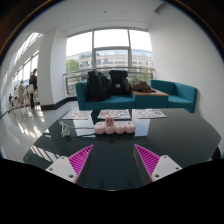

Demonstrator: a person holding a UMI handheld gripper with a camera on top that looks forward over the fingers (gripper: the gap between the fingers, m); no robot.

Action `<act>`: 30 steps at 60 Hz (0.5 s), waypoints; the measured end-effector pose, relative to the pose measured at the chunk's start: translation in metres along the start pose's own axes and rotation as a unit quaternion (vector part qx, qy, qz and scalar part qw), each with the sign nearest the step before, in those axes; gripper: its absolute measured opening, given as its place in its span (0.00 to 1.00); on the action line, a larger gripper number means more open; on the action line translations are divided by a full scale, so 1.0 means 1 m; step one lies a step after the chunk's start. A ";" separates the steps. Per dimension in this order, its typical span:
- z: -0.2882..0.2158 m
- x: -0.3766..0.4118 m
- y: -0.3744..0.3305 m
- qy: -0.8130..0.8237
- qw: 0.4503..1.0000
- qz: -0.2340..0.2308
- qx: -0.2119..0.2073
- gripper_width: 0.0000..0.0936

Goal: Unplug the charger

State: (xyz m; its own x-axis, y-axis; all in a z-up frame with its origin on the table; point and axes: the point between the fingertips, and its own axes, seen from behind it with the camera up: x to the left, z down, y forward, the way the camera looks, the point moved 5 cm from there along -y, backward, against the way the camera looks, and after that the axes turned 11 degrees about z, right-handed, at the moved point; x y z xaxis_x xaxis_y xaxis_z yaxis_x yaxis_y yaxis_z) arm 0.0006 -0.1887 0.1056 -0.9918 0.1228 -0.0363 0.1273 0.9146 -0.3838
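A small pink and white object (105,126), perhaps the charger with its socket, sits on the dark glossy table (112,165), too small to make out in detail. My gripper (114,150) is open, its magenta pads (78,158) spread wide apart with nothing between them. The pink object lies well beyond the fingertips, roughly centred between them and slightly to the left.
Papers or magazines (78,116) lie along the table's far side on both sides of the pink object. Beyond the table stands a teal sofa (150,97) with dark bags (98,85) on it, before large windows. People stand far off at the left (30,88).
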 end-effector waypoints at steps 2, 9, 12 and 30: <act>-0.003 0.002 0.010 -0.001 1.000 -0.001 0.000 0.85; -0.026 0.002 0.062 -0.007 1.000 0.001 0.004 0.86; -0.027 0.031 0.102 -0.009 1.000 0.003 -0.001 0.85; -0.046 0.059 0.223 -0.009 1.000 0.020 0.004 0.74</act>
State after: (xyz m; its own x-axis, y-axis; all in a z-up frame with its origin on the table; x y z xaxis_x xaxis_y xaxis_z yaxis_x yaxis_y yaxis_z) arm -0.0286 0.0406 0.0604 -0.9861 0.1513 -0.0679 0.1658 0.9061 -0.3893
